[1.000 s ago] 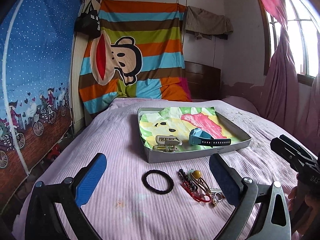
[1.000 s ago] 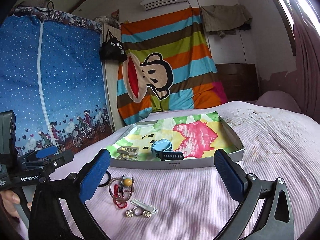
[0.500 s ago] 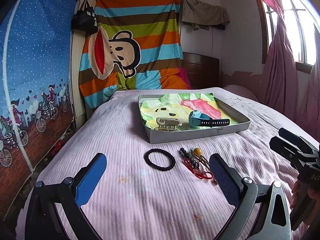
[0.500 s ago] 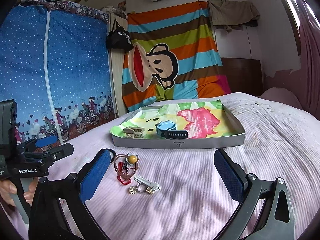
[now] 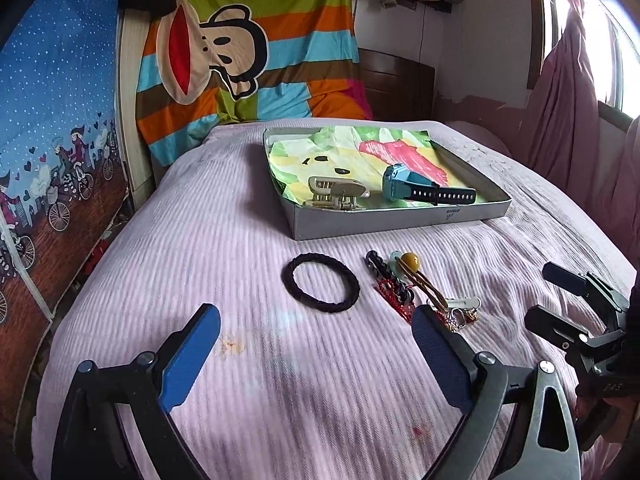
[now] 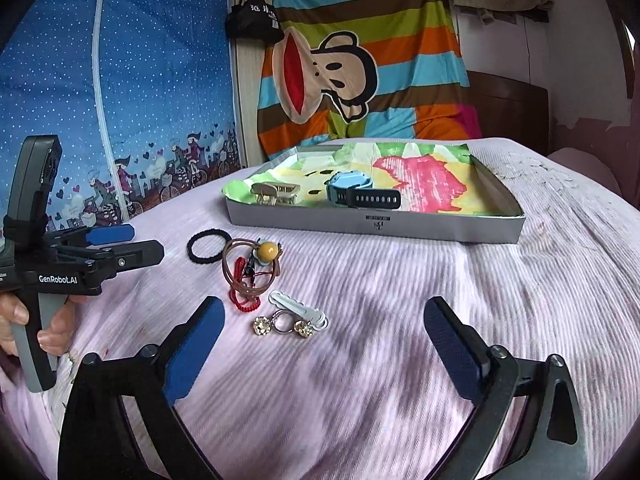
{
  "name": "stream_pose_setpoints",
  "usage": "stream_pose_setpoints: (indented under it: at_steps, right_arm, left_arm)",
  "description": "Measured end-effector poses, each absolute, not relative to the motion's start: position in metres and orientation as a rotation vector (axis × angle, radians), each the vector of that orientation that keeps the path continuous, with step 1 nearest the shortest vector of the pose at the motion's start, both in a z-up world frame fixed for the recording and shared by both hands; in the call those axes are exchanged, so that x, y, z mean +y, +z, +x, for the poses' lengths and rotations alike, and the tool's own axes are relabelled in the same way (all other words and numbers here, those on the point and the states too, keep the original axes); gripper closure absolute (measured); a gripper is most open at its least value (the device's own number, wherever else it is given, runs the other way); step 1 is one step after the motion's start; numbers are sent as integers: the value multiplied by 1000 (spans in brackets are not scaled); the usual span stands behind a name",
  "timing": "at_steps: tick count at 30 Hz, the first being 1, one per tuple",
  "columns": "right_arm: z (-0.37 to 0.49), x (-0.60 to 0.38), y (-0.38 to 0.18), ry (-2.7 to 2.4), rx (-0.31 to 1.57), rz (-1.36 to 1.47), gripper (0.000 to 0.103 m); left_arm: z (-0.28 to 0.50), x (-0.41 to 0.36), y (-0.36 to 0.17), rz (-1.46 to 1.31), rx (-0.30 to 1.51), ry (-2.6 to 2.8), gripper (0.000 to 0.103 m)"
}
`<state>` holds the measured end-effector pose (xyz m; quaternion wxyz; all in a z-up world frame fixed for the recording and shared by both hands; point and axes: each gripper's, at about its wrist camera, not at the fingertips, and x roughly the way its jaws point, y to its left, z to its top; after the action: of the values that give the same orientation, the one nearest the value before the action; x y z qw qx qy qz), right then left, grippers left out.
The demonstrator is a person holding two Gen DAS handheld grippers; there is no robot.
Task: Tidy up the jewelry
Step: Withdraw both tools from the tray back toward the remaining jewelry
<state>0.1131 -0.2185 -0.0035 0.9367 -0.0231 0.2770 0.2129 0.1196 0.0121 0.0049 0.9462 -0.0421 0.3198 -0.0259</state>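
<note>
We judge the black hair tie (image 5: 320,288), frame centre, soft and light (pinch its rim); left gripper (image 5: 316,344) and right gripper (image 6: 324,344) gape empty.

Pink ribbed bed (image 5: 224,240) under grey tray (image 5: 400,222), black hair tie (image 5: 320,283), tangled trinkets (image 6: 252,270).

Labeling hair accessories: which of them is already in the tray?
Only the beige claw clip, lying in the tray beside the blue watch. The black hair tie, bead hair tie and white snap clip lie on the bedspread.
</note>
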Motion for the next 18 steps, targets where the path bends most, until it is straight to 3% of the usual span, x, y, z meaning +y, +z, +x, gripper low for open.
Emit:
stream_pose_setpoints:
  at_steps: [1,6,18]
  right_arm:
    - [116,-217,-6,438,584,-52,29]
    - [130,-211,-20,453,671,-69,49]
    - [148,-204,-35,483,754,-89,76]
  left_arm:
    - [123,11,3,-83,664,-57,12]
    - [137,8,-5,-72,716,-73,25]
    - [163,6,-13,-60,748,-59,42]
